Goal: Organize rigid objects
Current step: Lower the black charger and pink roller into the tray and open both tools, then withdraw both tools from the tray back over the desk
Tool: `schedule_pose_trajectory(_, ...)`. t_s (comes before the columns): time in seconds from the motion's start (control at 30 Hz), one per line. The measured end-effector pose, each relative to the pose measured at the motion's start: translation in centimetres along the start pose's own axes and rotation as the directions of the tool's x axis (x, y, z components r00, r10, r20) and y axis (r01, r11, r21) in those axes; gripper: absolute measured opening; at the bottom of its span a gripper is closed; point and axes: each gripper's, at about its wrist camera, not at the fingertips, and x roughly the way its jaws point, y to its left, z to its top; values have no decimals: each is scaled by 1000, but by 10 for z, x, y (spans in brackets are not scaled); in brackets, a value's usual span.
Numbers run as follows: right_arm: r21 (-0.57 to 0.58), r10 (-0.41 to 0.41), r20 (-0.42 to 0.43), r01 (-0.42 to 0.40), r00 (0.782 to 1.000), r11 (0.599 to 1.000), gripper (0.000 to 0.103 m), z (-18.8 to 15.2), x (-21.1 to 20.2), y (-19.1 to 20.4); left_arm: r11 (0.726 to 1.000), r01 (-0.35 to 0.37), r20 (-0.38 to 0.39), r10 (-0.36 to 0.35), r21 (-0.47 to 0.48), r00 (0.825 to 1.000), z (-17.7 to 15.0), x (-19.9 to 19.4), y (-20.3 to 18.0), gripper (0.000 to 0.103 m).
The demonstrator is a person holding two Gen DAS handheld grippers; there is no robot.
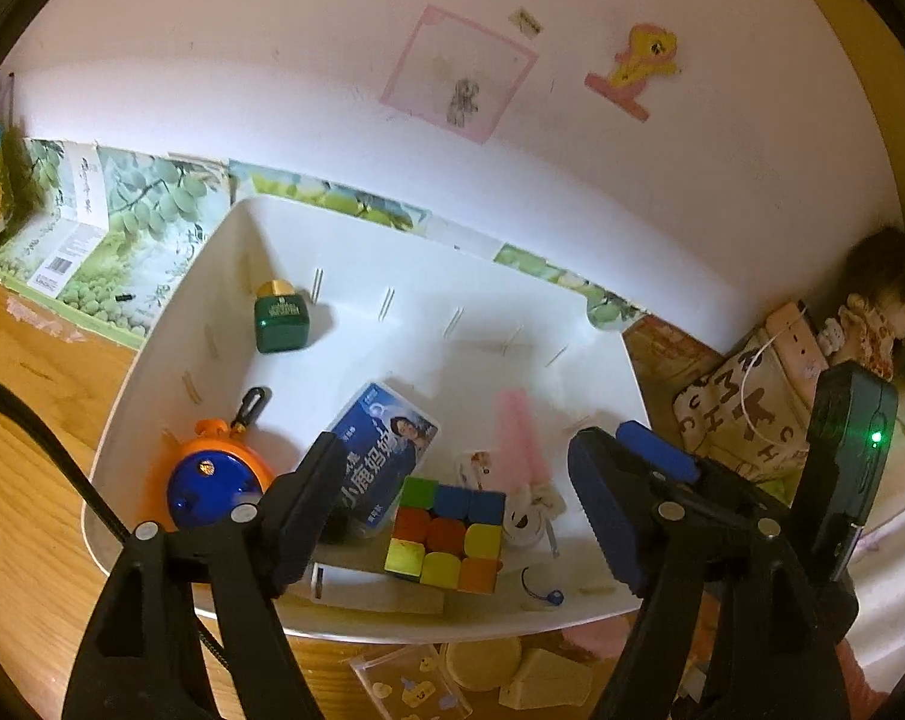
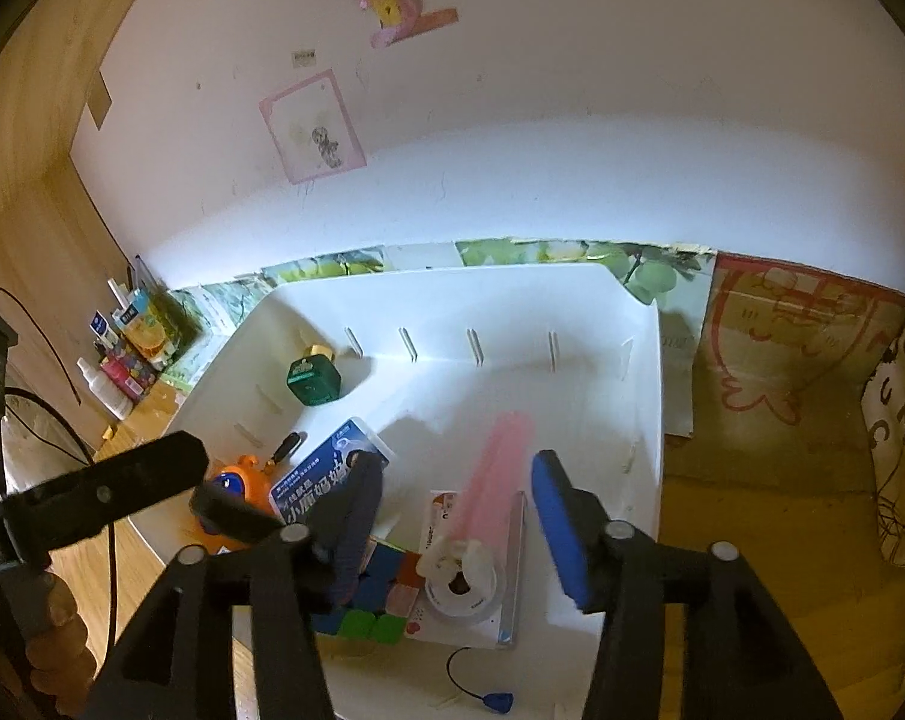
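Pink stick-shaped toy, blurred, with a white animal-face end, sits in the white bin right between the right gripper's spread jaws, pads clear of it, over a flat card beside the colour cube. The left wrist view adds the whole cube, the blue packet, orange-and-blue toy and green bottle, with the left gripper gaping wide over them, gripping nothing. Only the right view catches bottles crowded at the wall.
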Motion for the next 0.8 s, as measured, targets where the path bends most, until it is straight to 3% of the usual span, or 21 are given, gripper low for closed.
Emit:
schedule_pose_trajectory(0.27, -14, 0, 39, 1, 999, 1000, 69, 3, -15, 5, 1000, -8, 43, 8, -2, 999, 2, -16, 0, 80)
schedule_pose_trajectory(0.8, -45, -35, 159, 43, 987, 998, 81, 4, -71, 29, 1000, -19, 117, 18, 2, 993, -7, -67, 0, 80)
